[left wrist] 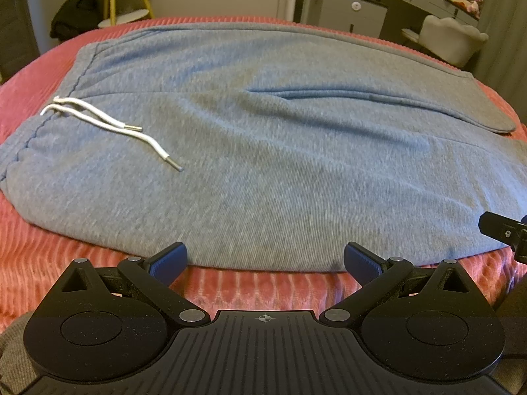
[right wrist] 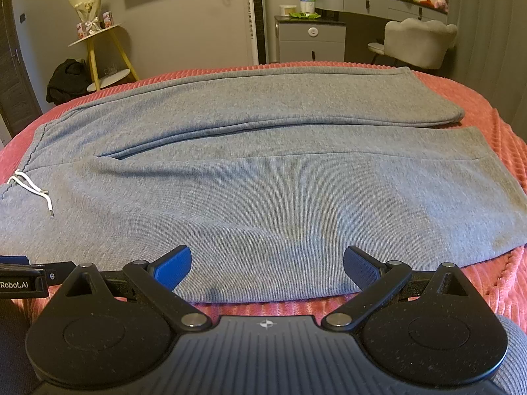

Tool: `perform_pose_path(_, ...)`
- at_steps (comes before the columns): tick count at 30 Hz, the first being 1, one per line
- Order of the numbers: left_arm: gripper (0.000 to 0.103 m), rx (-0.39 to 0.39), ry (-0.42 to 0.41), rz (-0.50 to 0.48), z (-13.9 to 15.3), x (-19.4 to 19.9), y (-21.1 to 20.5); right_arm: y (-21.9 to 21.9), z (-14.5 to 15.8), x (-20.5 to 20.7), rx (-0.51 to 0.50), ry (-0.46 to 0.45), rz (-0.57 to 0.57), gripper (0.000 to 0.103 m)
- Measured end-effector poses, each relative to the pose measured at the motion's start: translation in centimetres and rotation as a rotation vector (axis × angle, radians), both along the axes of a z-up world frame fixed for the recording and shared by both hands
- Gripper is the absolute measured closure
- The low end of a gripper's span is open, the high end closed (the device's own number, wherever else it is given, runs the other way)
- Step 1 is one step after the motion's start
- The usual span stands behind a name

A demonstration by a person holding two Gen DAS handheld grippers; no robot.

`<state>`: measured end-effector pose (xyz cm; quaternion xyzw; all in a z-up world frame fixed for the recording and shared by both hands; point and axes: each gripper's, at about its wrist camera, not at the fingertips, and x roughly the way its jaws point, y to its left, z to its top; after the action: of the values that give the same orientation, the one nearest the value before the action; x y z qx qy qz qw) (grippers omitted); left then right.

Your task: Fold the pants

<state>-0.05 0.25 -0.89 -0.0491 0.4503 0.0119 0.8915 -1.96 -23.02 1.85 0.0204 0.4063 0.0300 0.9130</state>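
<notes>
**Pants laid flat, both grippers poised at the near edge**

Pants of grey heathered knit (right wrist: 263, 197) are lying spread flat across the ribbed coral-pink bedspread (right wrist: 487, 283), waistband to the left, both legs running off to the right, side by side. The far leg is sitting just beside the near one, a thin seam of shadow between them. This looks like the start: nothing is folded yet.

The left gripper (left wrist: 265, 260) is hovering with its blue-padded jaws splayed wide and empty, right at the near hem-side edge of the cloth. The right gripper (right wrist: 266, 265) is doing the same further along the near leg, also spread and holding nothing. Likely reason: both are lining up to pinch the near edge and carry it over onto the far leg.

The white drawstring cords with metal tips (left wrist: 108, 125) are lying loose on the front panel and may slide during a lift.

Around: a yellow-legged side table (right wrist: 105, 49), a grey cabinet (right wrist: 311, 41), a pale upholstered chair (right wrist: 418, 41). All are standing well apart from the bed; nothing is obstructing the fold.
</notes>
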Motion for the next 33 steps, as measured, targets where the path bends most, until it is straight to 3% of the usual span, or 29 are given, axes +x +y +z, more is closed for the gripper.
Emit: perform_pose_path(33, 0.000, -0.015, 0.018, 0.003, 0.14, 0.14, 0.09, -0.10, 0.07, 0.01, 0.005, 0.001, -0.002, 0.004)
